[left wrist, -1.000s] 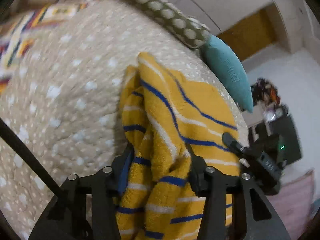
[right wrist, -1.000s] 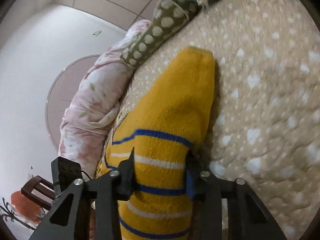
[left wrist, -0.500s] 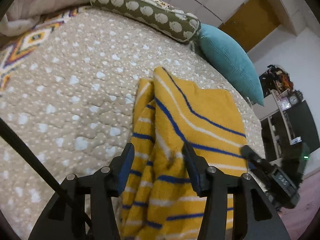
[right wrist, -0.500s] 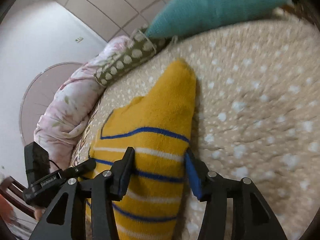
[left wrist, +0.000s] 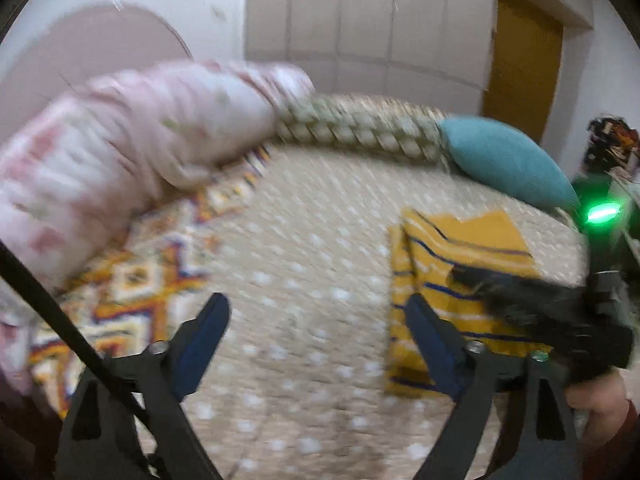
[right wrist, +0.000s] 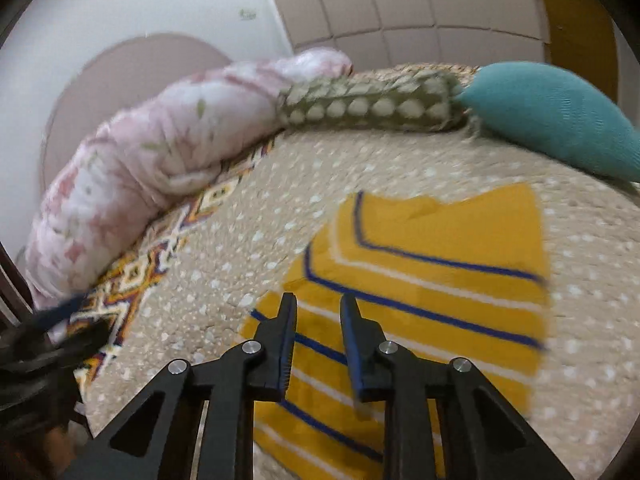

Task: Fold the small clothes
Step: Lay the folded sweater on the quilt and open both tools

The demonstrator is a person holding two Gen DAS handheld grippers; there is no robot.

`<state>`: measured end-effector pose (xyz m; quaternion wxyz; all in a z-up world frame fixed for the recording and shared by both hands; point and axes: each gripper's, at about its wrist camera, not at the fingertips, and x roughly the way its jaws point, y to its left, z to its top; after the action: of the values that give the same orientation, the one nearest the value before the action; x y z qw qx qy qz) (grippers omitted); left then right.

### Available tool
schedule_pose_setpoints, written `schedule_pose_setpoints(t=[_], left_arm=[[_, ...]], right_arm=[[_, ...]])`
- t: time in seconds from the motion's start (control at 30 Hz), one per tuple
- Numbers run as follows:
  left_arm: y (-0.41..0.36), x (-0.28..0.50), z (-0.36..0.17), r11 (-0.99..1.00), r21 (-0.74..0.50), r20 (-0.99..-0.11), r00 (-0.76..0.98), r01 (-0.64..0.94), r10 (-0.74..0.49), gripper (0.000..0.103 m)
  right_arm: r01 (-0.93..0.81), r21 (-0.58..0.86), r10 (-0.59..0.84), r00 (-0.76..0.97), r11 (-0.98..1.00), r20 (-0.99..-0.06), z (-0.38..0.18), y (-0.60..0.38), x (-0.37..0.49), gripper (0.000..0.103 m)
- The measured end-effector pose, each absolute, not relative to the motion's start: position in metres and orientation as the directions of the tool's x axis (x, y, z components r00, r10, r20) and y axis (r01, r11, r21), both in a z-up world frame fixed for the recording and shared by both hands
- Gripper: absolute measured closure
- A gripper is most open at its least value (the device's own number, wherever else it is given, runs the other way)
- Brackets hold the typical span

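Bedroom with a dotted beige quilt point(left wrist: 304, 240) as work surface. Left view: left gripper point(left wrist: 316, 334) at frame bottom, fingers wide apart and empty; the garment point(left wrist: 452, 256), yellow terry with blue and white stripes, lies folded flat at centre right, beside a teal cushion point(left wrist: 504, 160). Right view: right gripper point(right wrist: 318, 340) bottom centre above the garment point(right wrist: 440, 256), fingers slightly apart, holding nothing. Judged: fold largely done, tidying or another fold may remain.
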<state>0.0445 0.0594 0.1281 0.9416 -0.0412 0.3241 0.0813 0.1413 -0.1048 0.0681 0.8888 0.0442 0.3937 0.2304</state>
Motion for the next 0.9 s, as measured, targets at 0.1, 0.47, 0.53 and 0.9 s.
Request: schedule_pose_setpoints(t=[0.1, 0.47, 0.53, 0.9], left_arm=[[0.063, 0.015, 0.146, 0.977, 0.029, -0.52, 0.831, -0.213, 0.197, 0.0], [0.04, -0.047, 0.157, 0.992, -0.056, -0.515, 0.855, -0.114, 0.069, 0.0], [0.028, -0.053, 0.147, 0.993, -0.057, -0.55, 0.833, -0.106, 0.057, 0.0], [-0.029, -0.068, 0.09, 0.999, -0.02, -0.736, 0.677, -0.036, 0.009, 0.0]], right_arm=[[-0.38, 0.316, 0.483, 0.515, 0.869, -0.709, 0.045, -0.087, 0.142, 0.077], [-0.357, 0.321, 0.473, 0.532, 0.877, -0.702, 0.044, -0.13, 0.007, 0.059], [-0.259, 0.25, 0.358, 0.613, 0.933, -0.704, 0.051, -0.152, -0.014, 0.046], [-0.005, 0.066, 0.051, 0.692, 0.998, -0.72, 0.056, -0.208, -0.08, 0.031]])
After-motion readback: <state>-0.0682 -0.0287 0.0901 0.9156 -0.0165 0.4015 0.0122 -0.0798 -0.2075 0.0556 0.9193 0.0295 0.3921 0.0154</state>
